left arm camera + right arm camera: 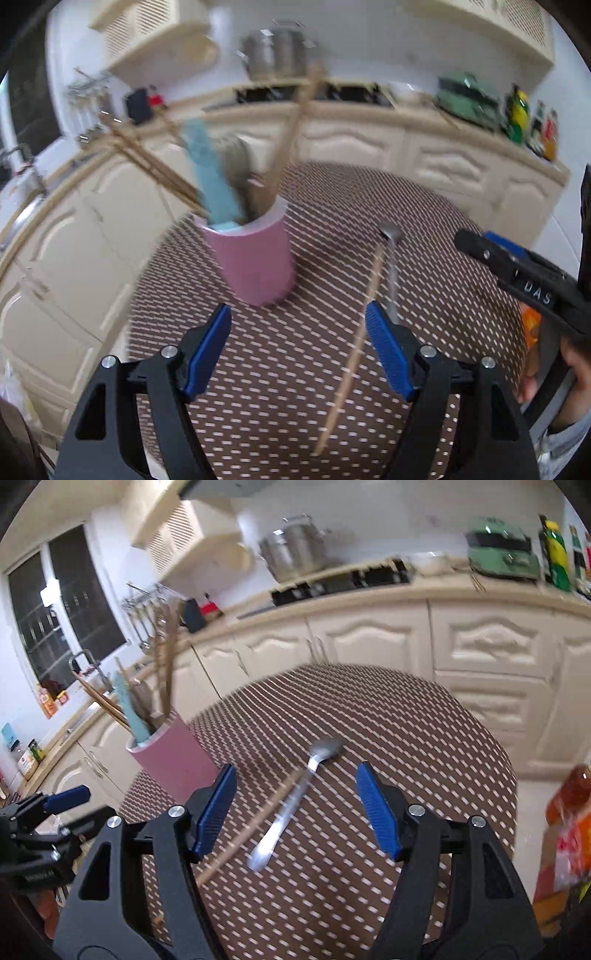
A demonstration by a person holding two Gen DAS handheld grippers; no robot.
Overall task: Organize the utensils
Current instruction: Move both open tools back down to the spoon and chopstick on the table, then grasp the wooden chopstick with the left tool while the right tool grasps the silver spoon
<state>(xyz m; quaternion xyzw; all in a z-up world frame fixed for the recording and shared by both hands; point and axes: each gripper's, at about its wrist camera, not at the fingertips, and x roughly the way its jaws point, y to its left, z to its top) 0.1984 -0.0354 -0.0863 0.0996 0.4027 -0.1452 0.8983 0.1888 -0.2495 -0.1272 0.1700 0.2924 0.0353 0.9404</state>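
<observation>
A pink cup (255,258) stands on the round table with the brown patterned cloth (295,387). It holds wooden chopsticks, a blue utensil and a wooden spoon. It also shows in the right wrist view (177,764). A metal spoon (291,805) and a single wooden chopstick (251,830) lie side by side on the cloth. They also show in the left wrist view, the spoon (391,269) and the chopstick (354,350). My left gripper (299,350) is open and empty, in front of the cup. My right gripper (295,812) is open and empty, above the spoon and chopstick.
Cream kitchen cabinets (369,642) curve behind the table. A steel pot (295,550) sits on the hob. A green appliance (502,550) and bottles stand at the right. An orange bottle (569,797) is at the right edge. The sink (85,672) is at the left.
</observation>
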